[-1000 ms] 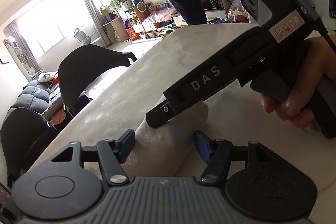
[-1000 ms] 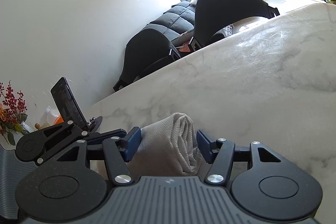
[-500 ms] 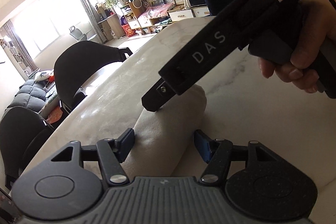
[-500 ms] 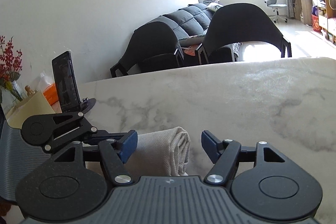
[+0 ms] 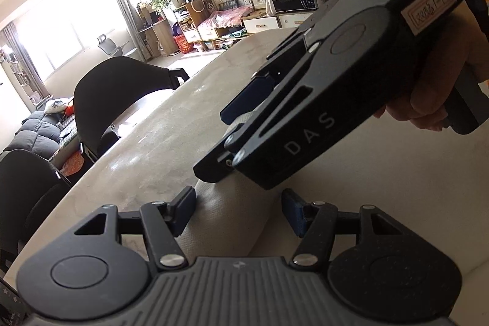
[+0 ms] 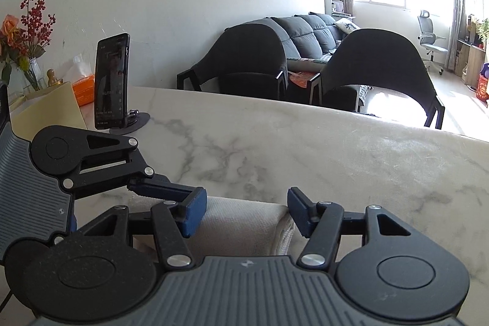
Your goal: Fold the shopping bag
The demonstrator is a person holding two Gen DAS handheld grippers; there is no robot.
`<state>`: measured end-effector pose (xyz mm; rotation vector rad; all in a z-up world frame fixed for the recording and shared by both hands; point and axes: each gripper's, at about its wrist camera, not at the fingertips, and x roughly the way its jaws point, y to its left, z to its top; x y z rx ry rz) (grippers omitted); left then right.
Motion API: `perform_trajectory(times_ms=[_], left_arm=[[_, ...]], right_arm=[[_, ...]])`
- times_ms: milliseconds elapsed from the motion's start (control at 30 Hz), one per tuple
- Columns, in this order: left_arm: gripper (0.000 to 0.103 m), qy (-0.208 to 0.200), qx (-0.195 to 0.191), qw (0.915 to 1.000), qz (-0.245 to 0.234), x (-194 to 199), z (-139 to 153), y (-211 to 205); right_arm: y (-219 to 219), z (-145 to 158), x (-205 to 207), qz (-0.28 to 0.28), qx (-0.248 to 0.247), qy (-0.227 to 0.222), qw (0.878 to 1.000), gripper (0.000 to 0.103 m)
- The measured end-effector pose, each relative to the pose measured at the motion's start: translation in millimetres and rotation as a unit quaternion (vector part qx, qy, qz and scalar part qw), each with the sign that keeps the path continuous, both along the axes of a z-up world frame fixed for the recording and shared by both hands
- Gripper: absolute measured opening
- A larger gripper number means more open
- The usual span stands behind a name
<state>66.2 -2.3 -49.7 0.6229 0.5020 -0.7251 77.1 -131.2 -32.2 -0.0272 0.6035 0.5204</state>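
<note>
The beige shopping bag lies rolled into a thick bundle on the marble table. My left gripper is open, its blue pads on either side of one end of the roll. My right gripper is open over the other end of the bag, which shows its layered edge. In the left wrist view the right gripper hangs just above the roll, held by a hand. In the right wrist view the left gripper sits at the left beside the bag.
A phone on a stand, an orange tissue box and a vase of flowers stand at the table's far left. Two black chairs sit along the far table edge. A sofa is behind them.
The right gripper has turned and swung across the roll, its view panning right. The bag has stayed on the table between both open grippers.
</note>
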Motion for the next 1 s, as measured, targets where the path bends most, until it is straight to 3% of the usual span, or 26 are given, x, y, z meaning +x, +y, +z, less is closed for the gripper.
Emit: perform_trajectory(times_ms=[267, 533, 667, 833, 1000], left_arm=[[0.065, 0.017, -0.016, 0.9997, -0.005, 4.2, 1.1, 4.4], [0.068, 0.03, -0.055, 0.998, 0.005, 6.4, -4.1, 9.3], [0.068, 0.035, -0.061, 0.9974, 0.01, -0.7, -3.2, 9.1], [0.068, 0.051, -0.075, 0.9956, 0.022, -1.3, 0.2, 10.7], [0.068, 0.063, -0.09, 0.9937, 0.018, -3.5, 0.8, 13.4]], right_arm=[[-3.8, -5.9, 3.7, -0.011, 0.017, 0.016, 1.0, 0.061], [-6.5, -6.8, 9.2, -0.028, 0.035, 0.034, 0.998, 0.061], [-1.8, -5.5, 10.7, -0.043, 0.032, 0.038, 0.998, 0.064], [20.0, 1.2, 9.7, -0.067, -0.014, 0.03, 0.997, 0.069], [10.6, 1.6, 4.3, -0.077, 0.008, 0.043, 0.996, 0.071]])
